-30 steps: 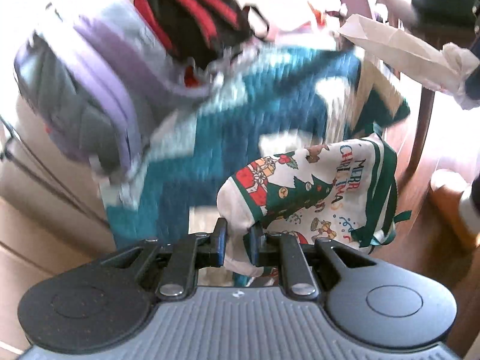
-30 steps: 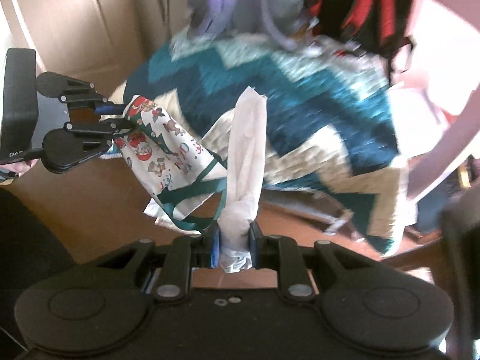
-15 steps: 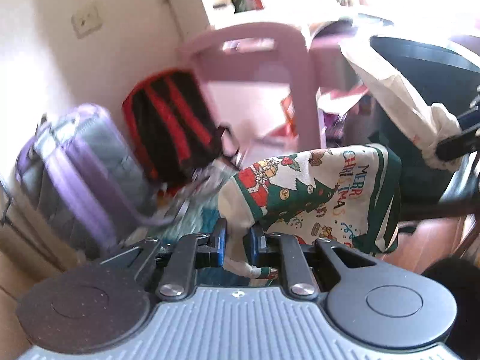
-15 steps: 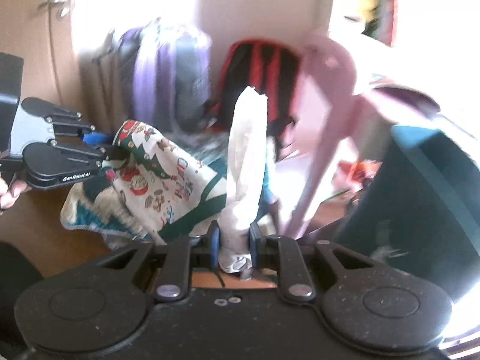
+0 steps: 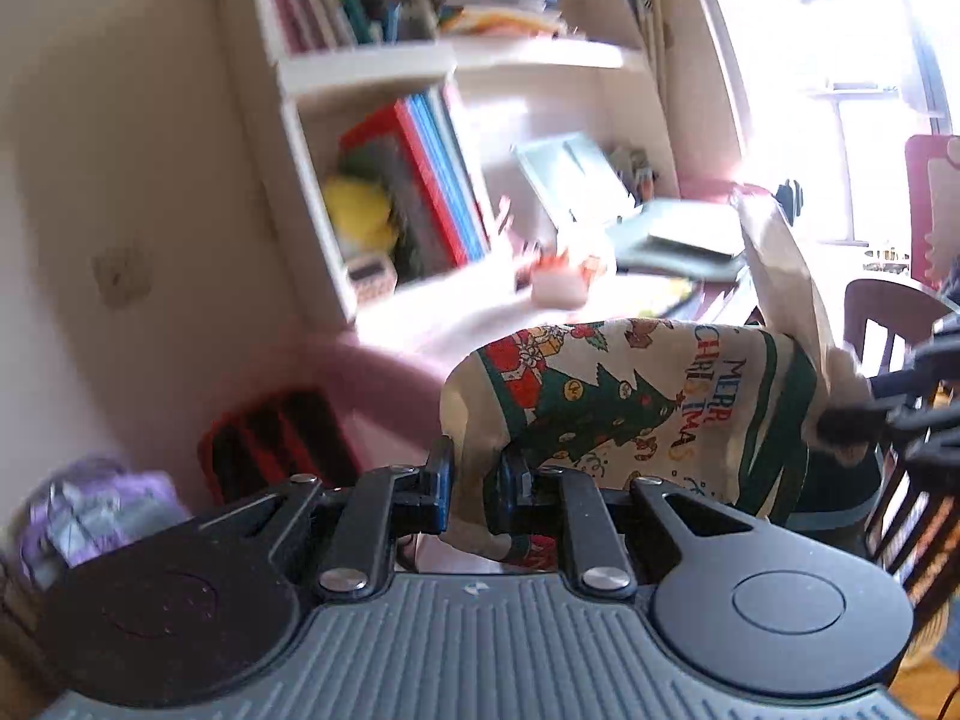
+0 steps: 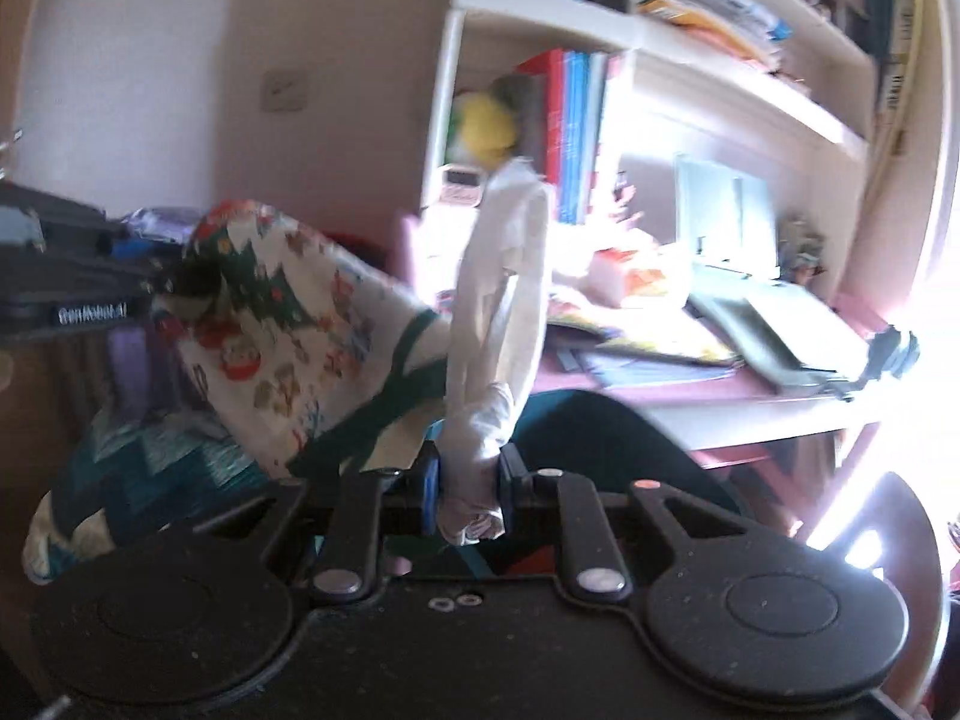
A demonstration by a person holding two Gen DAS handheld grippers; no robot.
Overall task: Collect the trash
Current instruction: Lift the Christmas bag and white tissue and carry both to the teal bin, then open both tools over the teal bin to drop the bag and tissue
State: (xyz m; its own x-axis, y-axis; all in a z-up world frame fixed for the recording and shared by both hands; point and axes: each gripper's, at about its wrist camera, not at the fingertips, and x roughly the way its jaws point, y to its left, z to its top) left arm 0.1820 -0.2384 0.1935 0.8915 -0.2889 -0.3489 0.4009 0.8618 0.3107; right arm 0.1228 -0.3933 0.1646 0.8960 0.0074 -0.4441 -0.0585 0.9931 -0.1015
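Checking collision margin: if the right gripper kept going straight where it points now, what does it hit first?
The right gripper, shut on the white bag's twisted end, points toward the cluttered pink desk below the bookshelf. Probably the desk first; depth is unclear.

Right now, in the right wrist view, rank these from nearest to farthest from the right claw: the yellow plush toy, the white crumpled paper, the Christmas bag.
1. White crumpled paper: clamped in the right claw, standing up from it.
2. Christmas bag: just left, stretching toward the left claw.
3. Yellow plush toy: farthest, on the bookshelf behind.
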